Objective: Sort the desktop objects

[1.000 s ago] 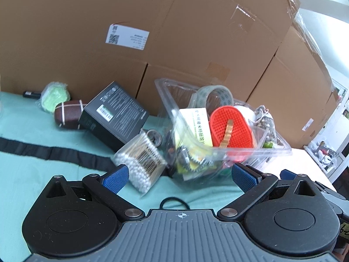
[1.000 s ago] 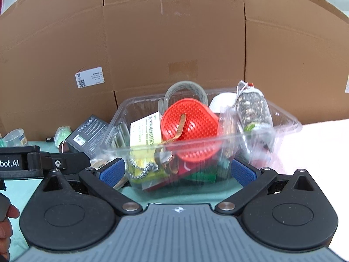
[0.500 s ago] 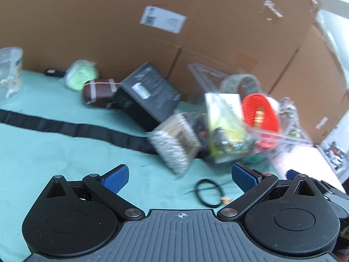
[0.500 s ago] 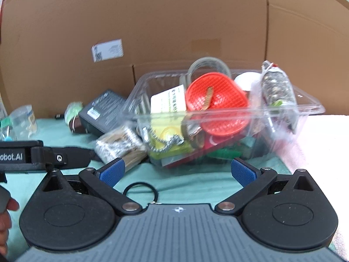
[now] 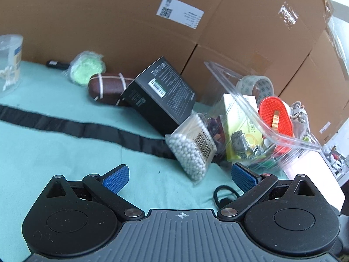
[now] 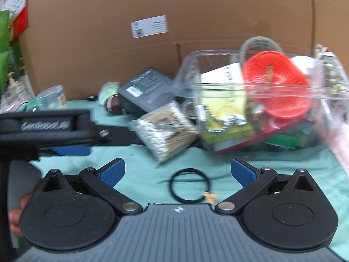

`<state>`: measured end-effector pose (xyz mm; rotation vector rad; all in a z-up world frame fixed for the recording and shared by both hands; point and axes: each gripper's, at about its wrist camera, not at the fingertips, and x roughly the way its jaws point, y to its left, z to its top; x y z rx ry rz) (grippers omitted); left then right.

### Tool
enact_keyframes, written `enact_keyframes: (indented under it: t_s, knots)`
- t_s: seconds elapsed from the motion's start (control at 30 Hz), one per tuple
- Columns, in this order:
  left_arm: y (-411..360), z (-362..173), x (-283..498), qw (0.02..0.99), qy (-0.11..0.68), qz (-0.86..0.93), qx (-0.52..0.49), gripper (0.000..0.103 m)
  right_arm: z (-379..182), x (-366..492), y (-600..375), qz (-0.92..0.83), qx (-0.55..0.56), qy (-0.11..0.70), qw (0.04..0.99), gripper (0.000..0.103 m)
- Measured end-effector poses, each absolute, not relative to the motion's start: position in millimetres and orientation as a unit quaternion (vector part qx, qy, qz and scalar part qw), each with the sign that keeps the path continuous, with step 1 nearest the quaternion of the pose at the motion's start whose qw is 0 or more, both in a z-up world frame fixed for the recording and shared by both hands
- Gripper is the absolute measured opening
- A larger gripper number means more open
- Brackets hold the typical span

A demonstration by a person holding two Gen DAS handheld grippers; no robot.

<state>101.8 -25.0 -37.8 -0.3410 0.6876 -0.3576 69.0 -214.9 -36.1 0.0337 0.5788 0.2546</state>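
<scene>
A clear plastic bin (image 5: 250, 100) (image 6: 257, 85) holds a red brush, tape roll, yellow card and other items. A bag of cotton swabs (image 5: 192, 146) (image 6: 165, 128) leans beside it. A black box (image 5: 159, 93) (image 6: 146, 93), brown football (image 5: 106, 87) and green puff (image 5: 87, 67) lie behind. A black hair tie (image 6: 189, 185) (image 5: 225, 193) lies on the teal cloth just ahead of my right gripper (image 6: 177, 172). My left gripper (image 5: 180, 175) is open and empty. My right gripper is open and empty.
Cardboard boxes (image 5: 130, 21) wall off the back. A clear jar (image 5: 8, 61) stands at far left. A black strap (image 5: 87, 128) crosses the teal cloth. The left gripper body (image 6: 43, 126) shows at the left of the right wrist view.
Both grippers have pulled back and swung left from the bin. The hair tie and more cloth have come into view. Both stay open.
</scene>
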Motion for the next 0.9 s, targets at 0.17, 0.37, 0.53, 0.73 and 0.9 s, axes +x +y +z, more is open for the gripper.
enact_keyframes:
  t_s: [0.17,0.37,0.53,0.73,0.9]
  knots:
    - [-28,-39,116,0.914,0.326,-0.194,-0.146,0.1,-43,78,-202,0.145,0.014,0.294,0.945,0.095]
    - [-25,-48,134,0.902,0.344,-0.212,-0.155,0.089,-49,89,-201,0.138,0.021,0.302,0.943,0.085]
    - [-29,-50,151,0.898,0.351,-0.224,-0.14,0.079,-55,100,-200,0.14,0.032,0.311,0.94,0.079]
    - [-34,-53,169,0.9,0.35,-0.227,-0.128,0.068,-62,111,-200,0.14,0.044,0.32,0.936,0.07]
    - [-37,-55,180,0.895,0.352,-0.24,-0.132,0.064,-63,115,-200,0.139,0.048,0.314,0.938,0.07]
